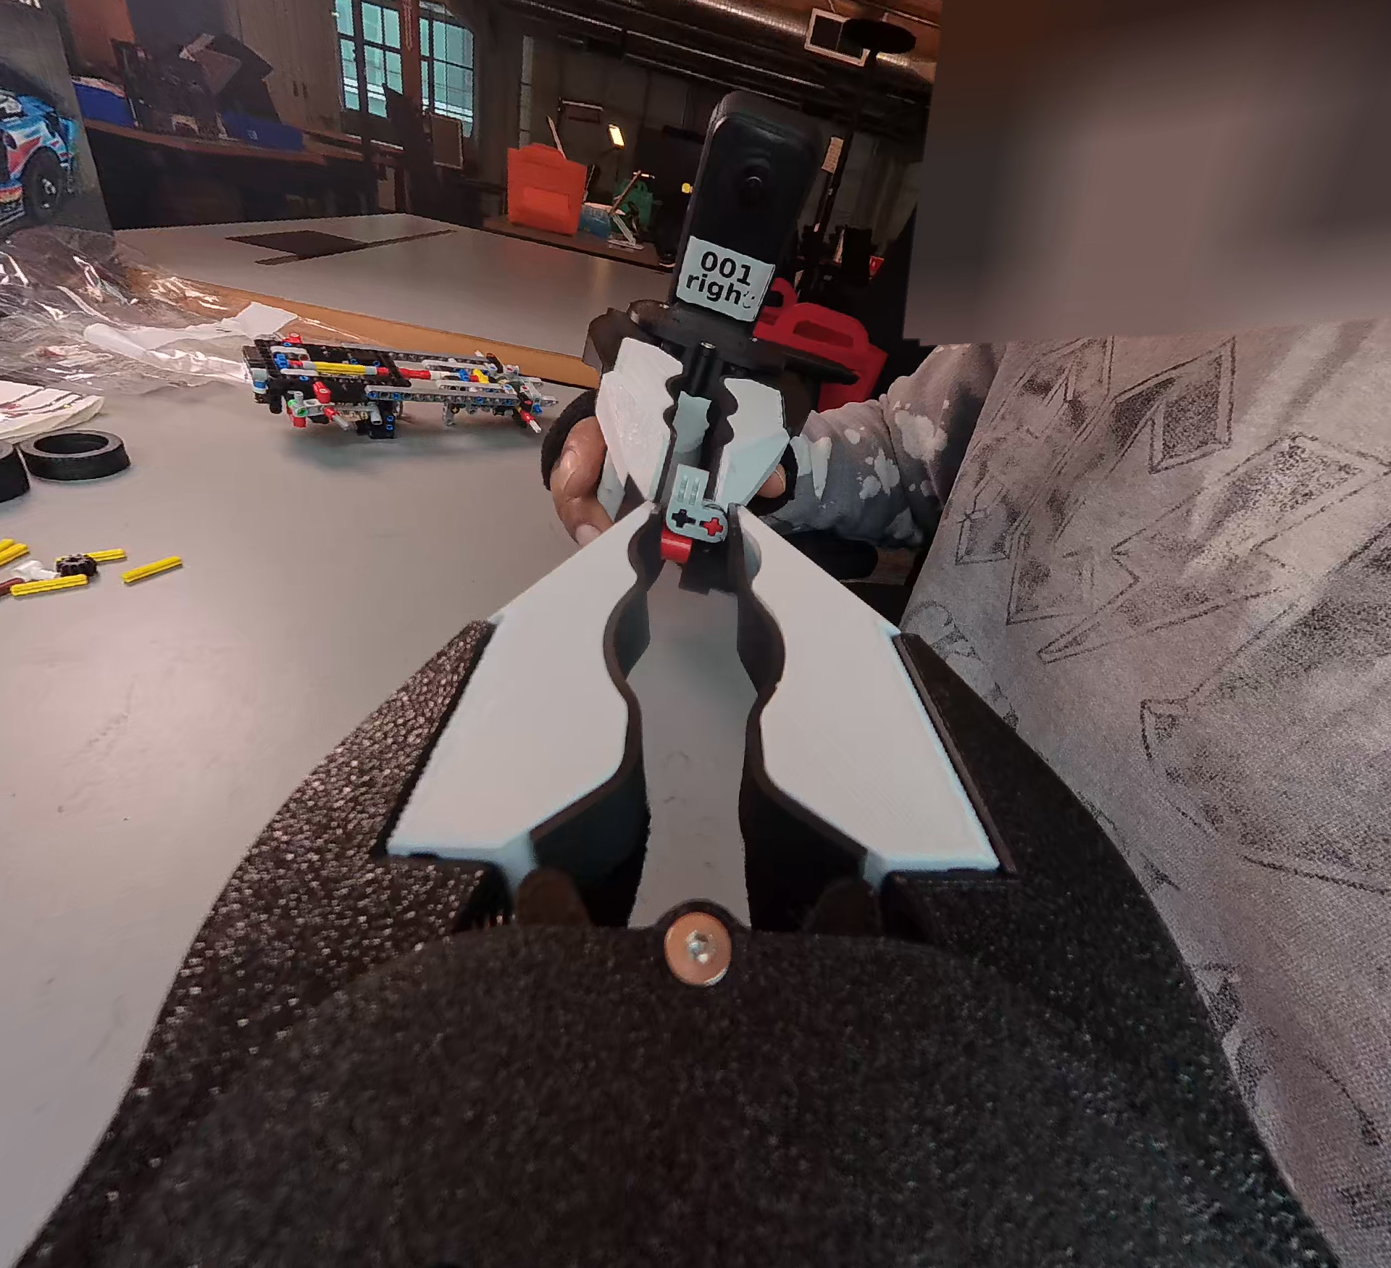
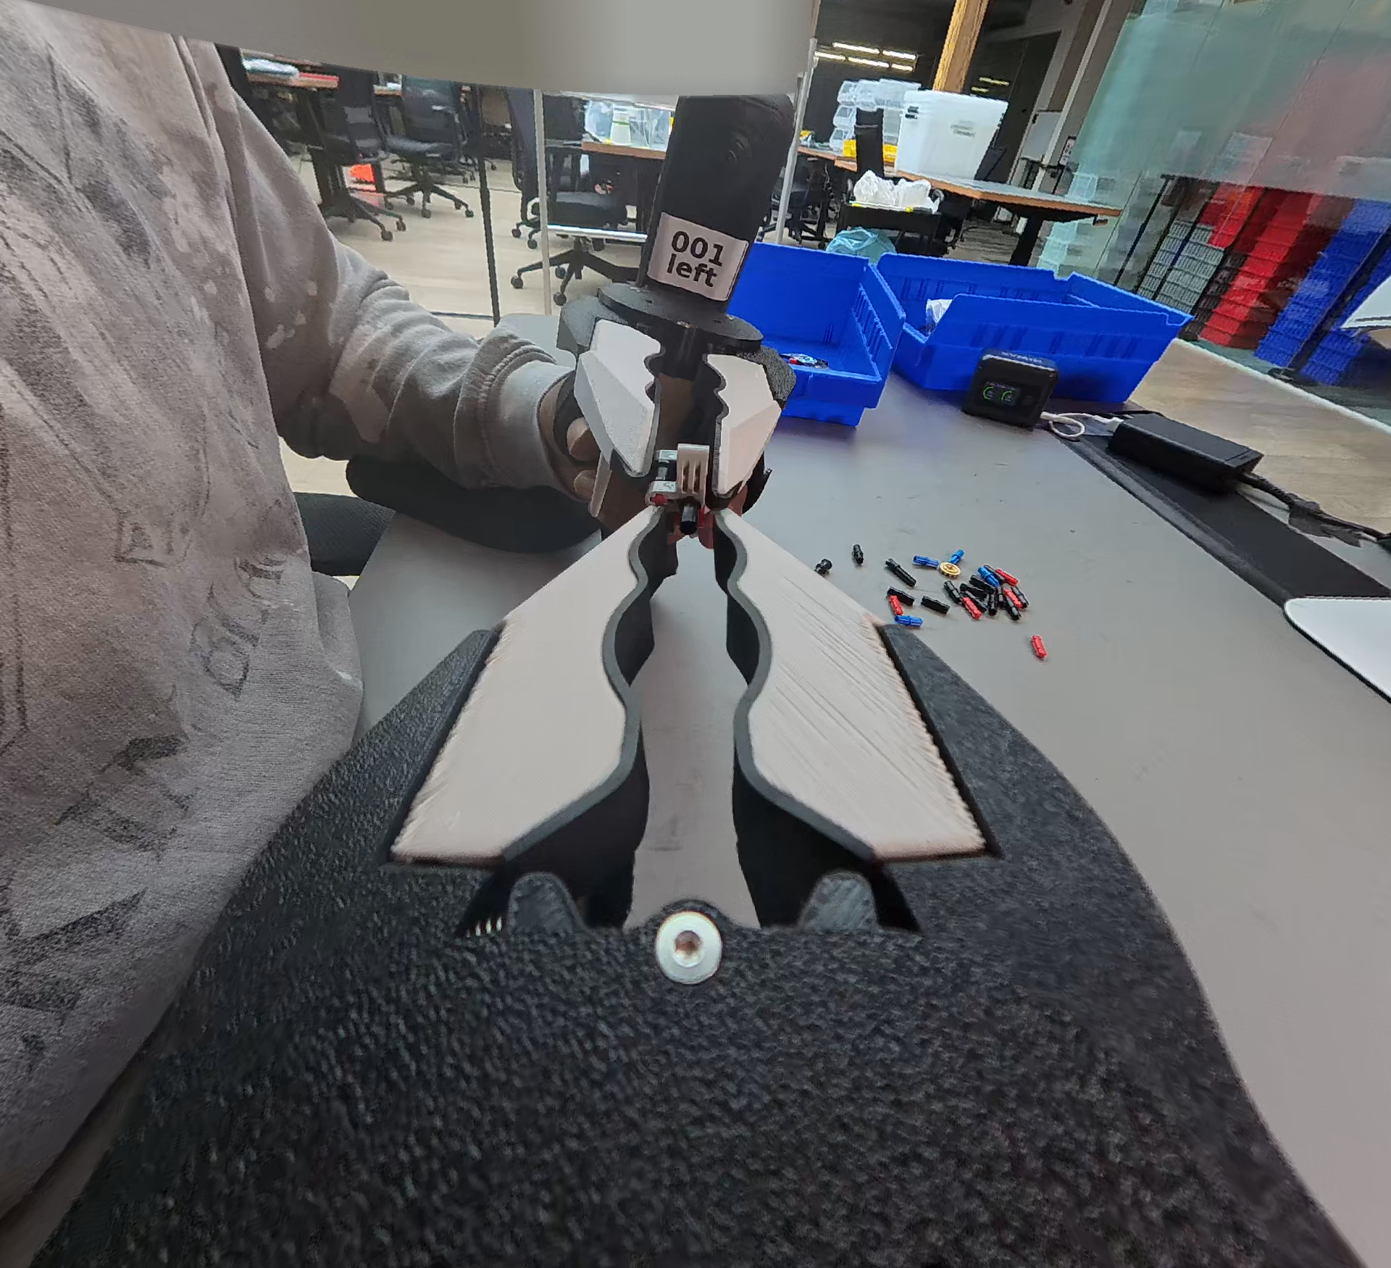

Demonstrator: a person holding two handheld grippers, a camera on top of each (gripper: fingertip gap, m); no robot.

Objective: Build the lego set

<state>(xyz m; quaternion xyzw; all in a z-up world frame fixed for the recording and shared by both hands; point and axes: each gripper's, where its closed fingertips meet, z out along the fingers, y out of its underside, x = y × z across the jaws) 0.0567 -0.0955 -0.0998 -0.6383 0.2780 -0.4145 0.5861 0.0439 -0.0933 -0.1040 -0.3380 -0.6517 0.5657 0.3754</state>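
A small grey Lego sub-assembly [image 1: 696, 517] with red and black pins is held in mid-air between the two grippers, which face each other tip to tip. My left gripper [image 1: 694, 518] is shut on its lower part, near a red bush [image 1: 677, 547]. My right gripper [image 2: 685, 517] is shut on it from the other side, and its light grey connector [image 2: 691, 468] sits in the opposing jaws. The partly built Lego chassis [image 1: 399, 389] lies on the grey table [image 1: 226, 705] to the far left, apart from both grippers.
Black tyres [image 1: 75, 453], yellow axles [image 1: 150, 569], a black gear [image 1: 75, 563] and plastic bags [image 1: 113, 313] lie at left. A pile of black, blue and red pins [image 2: 971, 592] lies at right. Beyond it are blue bins [image 2: 1039, 328], a small black device [image 2: 1009, 392] and a power brick [image 2: 1182, 453]. The person's grey sleeve [image 2: 414, 374] is close. Left and right tips are no more than a few centimetres apart.
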